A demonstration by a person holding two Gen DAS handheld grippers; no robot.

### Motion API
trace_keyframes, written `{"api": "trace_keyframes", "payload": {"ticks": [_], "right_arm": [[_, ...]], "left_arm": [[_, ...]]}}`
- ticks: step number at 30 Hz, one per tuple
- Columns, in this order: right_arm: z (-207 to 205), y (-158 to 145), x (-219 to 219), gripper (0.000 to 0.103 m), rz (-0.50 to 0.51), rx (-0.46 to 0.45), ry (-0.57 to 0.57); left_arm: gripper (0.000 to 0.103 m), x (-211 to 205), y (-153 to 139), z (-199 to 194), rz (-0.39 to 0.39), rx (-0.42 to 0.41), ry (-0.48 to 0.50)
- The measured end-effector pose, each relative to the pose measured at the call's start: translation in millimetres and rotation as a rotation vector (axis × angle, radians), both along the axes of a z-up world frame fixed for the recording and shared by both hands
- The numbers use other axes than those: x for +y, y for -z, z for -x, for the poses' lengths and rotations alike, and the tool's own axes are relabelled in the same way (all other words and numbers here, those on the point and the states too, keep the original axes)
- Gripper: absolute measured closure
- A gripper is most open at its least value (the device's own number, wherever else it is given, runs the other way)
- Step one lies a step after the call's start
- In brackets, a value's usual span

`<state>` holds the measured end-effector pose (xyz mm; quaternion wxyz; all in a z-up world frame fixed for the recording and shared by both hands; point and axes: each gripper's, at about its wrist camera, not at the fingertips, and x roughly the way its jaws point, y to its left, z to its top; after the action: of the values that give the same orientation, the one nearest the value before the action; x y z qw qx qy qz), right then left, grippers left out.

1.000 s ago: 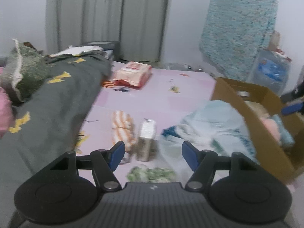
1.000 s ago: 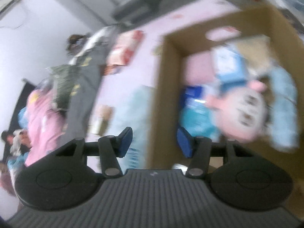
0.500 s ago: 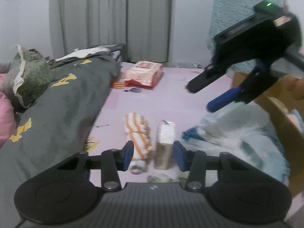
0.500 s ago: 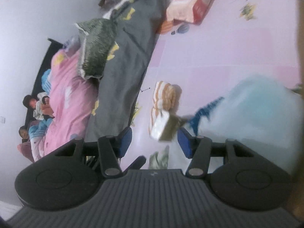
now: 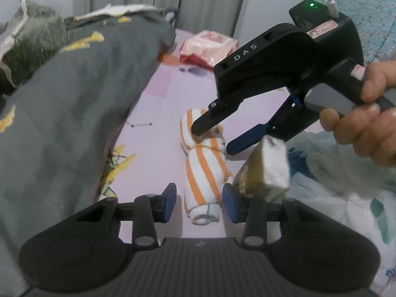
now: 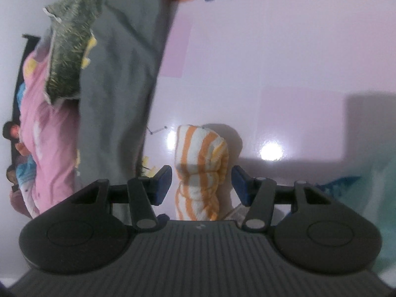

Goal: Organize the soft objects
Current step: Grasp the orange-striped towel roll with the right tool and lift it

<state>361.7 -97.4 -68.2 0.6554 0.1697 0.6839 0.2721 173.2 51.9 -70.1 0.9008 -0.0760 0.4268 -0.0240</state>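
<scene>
An orange-and-white striped rolled towel [image 5: 203, 163] lies on the pink floor mat. My left gripper [image 5: 200, 203] is open, its jaws on either side of the towel's near end. My right gripper [image 6: 201, 182] is open and straddles the towel [image 6: 200, 170] from the far end; in the left wrist view it [image 5: 212, 137] comes down from the right, one finger touching the towel. A small tan-and-white packet [image 5: 264, 170] lies against my left gripper's right finger.
A grey blanket [image 5: 74, 86] with yellow patches covers the bed on the left. A red-and-white wipes pack [image 5: 208, 47] lies further back. Light blue cloth [image 5: 346, 185] is heaped at the right. A green pillow [image 6: 69, 49] and pink bedding [image 6: 42, 123] lie left.
My right gripper swung away from the cardboard box and came down over the striped towel. My left gripper moved forward and its jaws narrowed around the towel's near end.
</scene>
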Motion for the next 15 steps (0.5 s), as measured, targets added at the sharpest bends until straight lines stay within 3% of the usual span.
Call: {"api": "trace_keyframes", "payload": {"ticks": [4,8,15], "right_arm": [[1,12,10,0.054,-0.011,0.015,-0.025],[3,10,11,0.062,-0.031,-0.013,-0.024],[15,-28,0,0.063,-0.167,-0.064,-0.015]], "left_arm": [[0.068,7,8,-9,0.071,0.029,0.005],[0.071,10,3,-5,0.074,0.015,-0.022],[0.071,3,-47,27,0.026,-0.105,-0.032]]}}
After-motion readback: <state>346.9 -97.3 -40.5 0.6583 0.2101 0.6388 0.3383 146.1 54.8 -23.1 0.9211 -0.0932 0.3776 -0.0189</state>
